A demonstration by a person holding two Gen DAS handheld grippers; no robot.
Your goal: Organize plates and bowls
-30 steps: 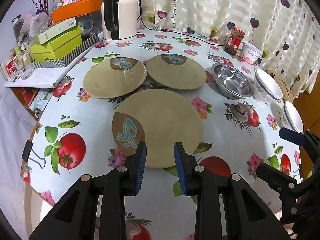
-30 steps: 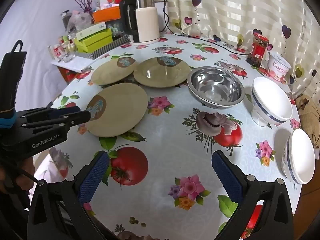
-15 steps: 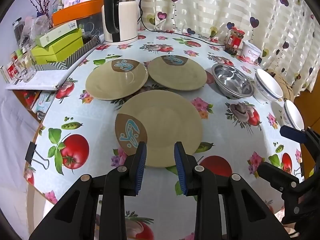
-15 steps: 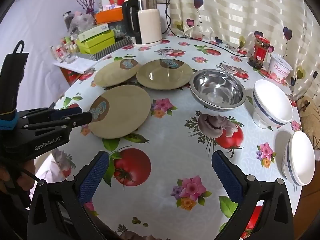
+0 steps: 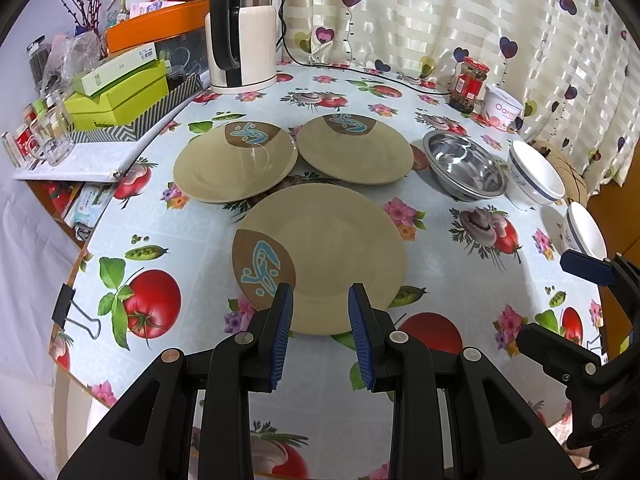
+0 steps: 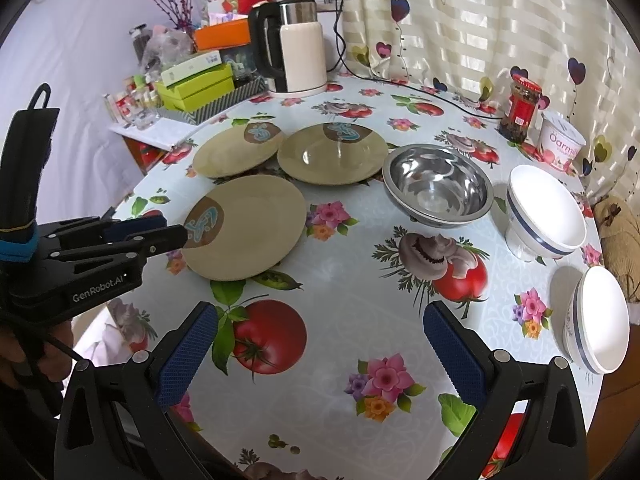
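Plates (image 5: pixel 320 256), bowls (image 6: pixel 440 184) on fruit-print tablecloth (image 6: pixel 360 300); heart curtain (image 6: pixel 480 20) behind; both tongs released, empty.

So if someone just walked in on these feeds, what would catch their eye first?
Probably the three tan plates, with the nearest plate just ahead of the open left tool. To their right sit a steel bowl and two white bowls. The loud fruit-and-flower tablecloth comes next, with the right tool wide open over it.

Both wrist views angled down over the table (image 5: pixel 460 280), left nearer the plates (image 5: pixel 320 256), sharing plates and bowls (image 6: pixel 438 188).
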